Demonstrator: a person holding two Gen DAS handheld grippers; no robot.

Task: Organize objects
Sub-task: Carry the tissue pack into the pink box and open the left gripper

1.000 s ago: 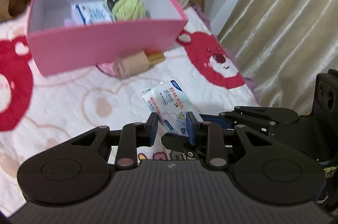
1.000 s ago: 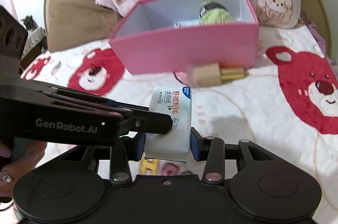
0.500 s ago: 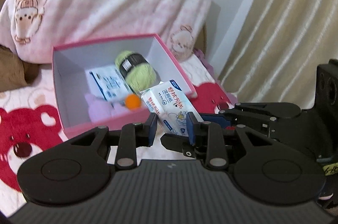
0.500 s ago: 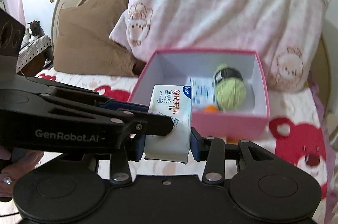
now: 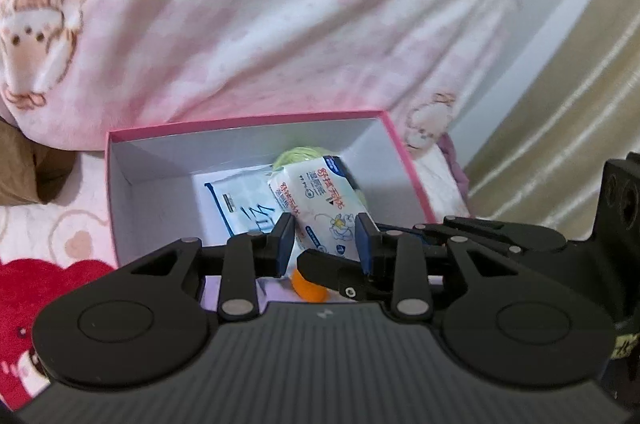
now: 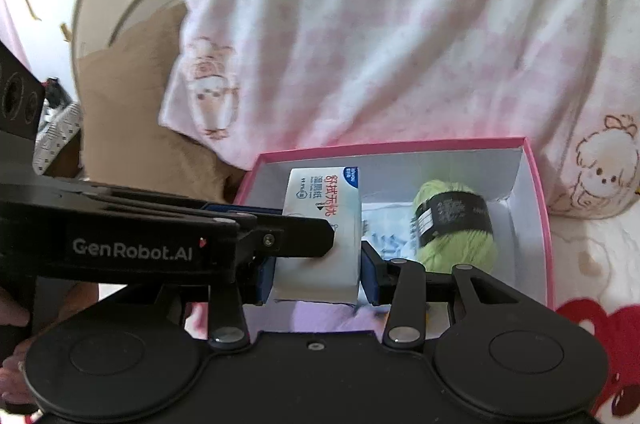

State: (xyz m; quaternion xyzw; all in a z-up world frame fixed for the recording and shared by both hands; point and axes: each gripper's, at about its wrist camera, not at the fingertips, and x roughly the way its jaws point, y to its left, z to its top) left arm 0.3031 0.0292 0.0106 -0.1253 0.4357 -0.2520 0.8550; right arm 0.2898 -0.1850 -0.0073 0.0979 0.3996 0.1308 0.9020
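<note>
Both grippers hold one white wet-wipe pack [image 5: 320, 202], printed in red and blue, over the open pink box [image 5: 412, 168]. My left gripper [image 5: 325, 244] is shut on its near end. My right gripper [image 6: 318, 274] is shut on the same pack [image 6: 324, 220], and its finger crosses below the pack in the left wrist view. Inside the box lie a green yarn ball [image 6: 456, 224] with a black band, a second blue-and-white pack [image 5: 240, 200], an orange ball [image 5: 308, 286] and something lilac [image 6: 320, 318].
A big pink-and-white plush blanket [image 5: 260, 16] rises right behind the box [image 6: 538, 208]. A brown pillow [image 6: 132, 112] and a curved headboard stand at the left. The bedspread with red bears [image 5: 36, 288] lies around the box. A beige curtain [image 5: 568, 112] hangs at the right.
Both grippers have carried the pack up off the bedspread and forward over the box. The box interior now lies directly under the pack.
</note>
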